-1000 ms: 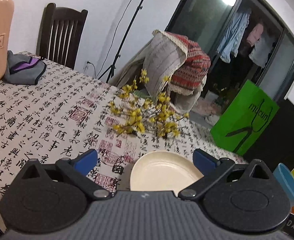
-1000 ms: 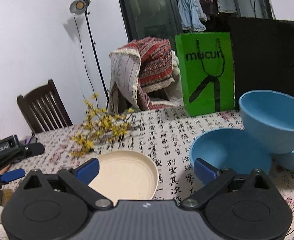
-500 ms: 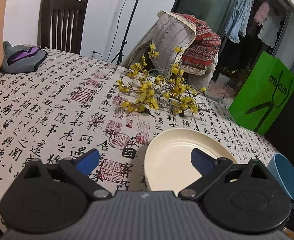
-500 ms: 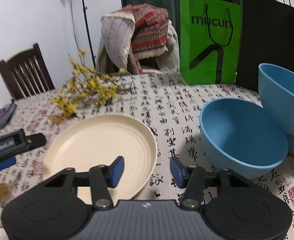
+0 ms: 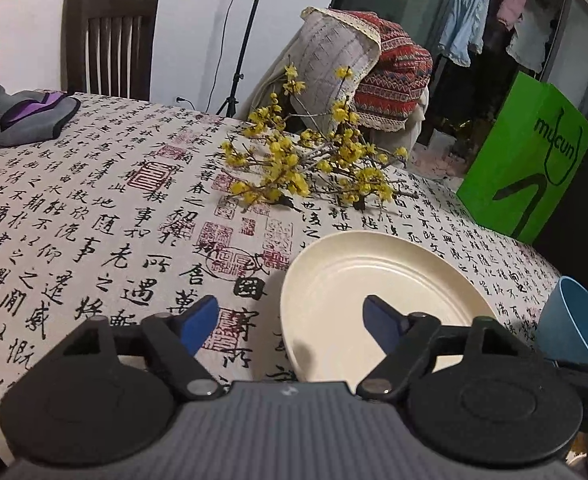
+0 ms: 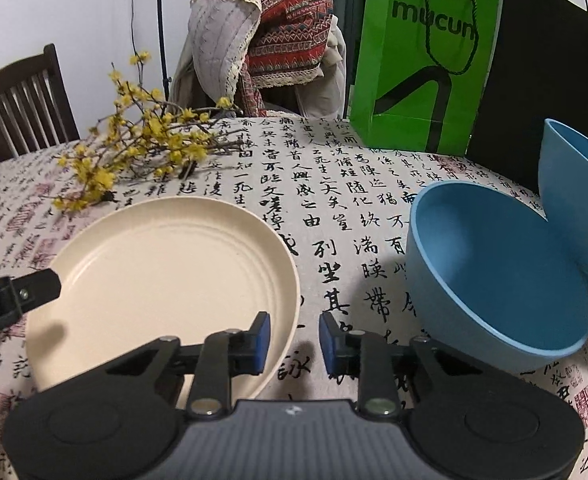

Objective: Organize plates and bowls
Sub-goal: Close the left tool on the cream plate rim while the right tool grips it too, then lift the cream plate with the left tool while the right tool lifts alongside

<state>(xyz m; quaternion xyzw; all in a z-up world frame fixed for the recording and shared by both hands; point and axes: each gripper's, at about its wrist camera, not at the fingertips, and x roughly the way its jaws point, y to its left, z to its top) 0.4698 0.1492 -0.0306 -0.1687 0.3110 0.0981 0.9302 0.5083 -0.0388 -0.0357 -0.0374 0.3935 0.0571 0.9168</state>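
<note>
A cream plate (image 5: 374, 292) (image 6: 165, 276) lies on the calligraphy-print tablecloth. My left gripper (image 5: 291, 324) straddles the plate's left rim, with one blue pad over the cloth and the other above the plate's floor. Its jaws are closing and stand well apart. My right gripper (image 6: 296, 344) straddles the plate's right rim; its jaws are closing and narrow, with a gap still showing around the rim. A blue bowl (image 6: 494, 280) (image 5: 566, 320) stands right of the plate. A second blue bowl (image 6: 574, 200) leans tilted against it. The left gripper's finger (image 6: 21, 294) shows at the plate's far side.
Yellow flowering branches (image 5: 310, 164) (image 6: 141, 148) lie behind the plate. A green paper bag (image 6: 422, 64) and a black board (image 6: 550, 80) stand at the table's back. A blanket-draped chair (image 6: 261, 40), a dark wooden chair (image 5: 109, 40) and a grey pouch (image 5: 29, 116) are farther off.
Both grippers have come down and closer to the cream plate. The right jaws have narrowed from wide open to a small gap at the rim. The left jaws have narrowed a little.
</note>
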